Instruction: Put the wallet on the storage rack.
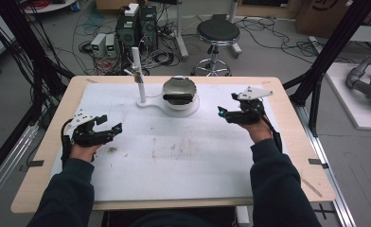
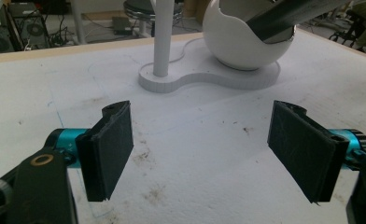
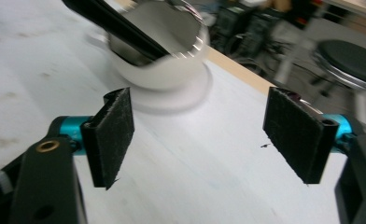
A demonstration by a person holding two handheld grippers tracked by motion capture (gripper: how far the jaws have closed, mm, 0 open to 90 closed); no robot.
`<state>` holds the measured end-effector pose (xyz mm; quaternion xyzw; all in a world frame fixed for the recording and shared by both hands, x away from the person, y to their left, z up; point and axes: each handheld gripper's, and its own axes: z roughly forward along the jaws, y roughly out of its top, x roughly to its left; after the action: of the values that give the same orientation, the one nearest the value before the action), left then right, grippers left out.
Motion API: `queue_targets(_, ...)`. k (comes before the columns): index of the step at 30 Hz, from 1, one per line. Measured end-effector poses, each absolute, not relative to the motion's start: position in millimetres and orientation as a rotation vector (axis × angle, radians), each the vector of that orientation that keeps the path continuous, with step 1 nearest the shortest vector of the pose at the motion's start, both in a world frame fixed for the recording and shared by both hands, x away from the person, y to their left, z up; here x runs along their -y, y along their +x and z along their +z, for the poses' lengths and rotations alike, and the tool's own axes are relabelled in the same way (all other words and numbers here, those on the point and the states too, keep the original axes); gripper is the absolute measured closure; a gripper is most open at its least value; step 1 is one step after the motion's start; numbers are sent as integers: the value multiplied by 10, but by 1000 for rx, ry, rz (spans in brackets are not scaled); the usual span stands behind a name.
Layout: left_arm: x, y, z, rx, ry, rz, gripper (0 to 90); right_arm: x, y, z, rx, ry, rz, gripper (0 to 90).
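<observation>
My left gripper (image 1: 109, 126) hovers low over the white mat (image 1: 174, 156) on the tabletop (image 1: 51, 156), its jaws spread wide with nothing between them. Ahead of it, toward the middle of the far edge, stands a white post (image 1: 137, 75) on a flat white base (image 1: 148, 101), and just right of the post sits the round white bowl (image 1: 180, 92) with a dark, flat tool (image 1: 177, 98) resting inside it. My right gripper (image 1: 227, 108) is off to the right of the bowl, apart from it, jaws wide open and empty.
</observation>
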<state>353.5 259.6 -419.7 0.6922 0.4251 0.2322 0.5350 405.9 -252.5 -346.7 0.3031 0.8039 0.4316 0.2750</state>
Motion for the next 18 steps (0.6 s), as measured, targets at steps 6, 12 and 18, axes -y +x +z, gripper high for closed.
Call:
queue_targets(6, -2610, 3554, -4201, -1024, 1628, 555, 223, 2763, 3822, -3792, -2120, 979, 1049, 216)
queue_targets(12, -2615, 3554, -4195, -1020, 1622, 566, 223, 2925, 3664, -3992, -2120, 1086, 1060, 214)
queue_targets(18, -2598, 3538, -4183, -1004, 1626, 569, 223, 2970, 3609, -4061, -2102, 1117, 1091, 214)
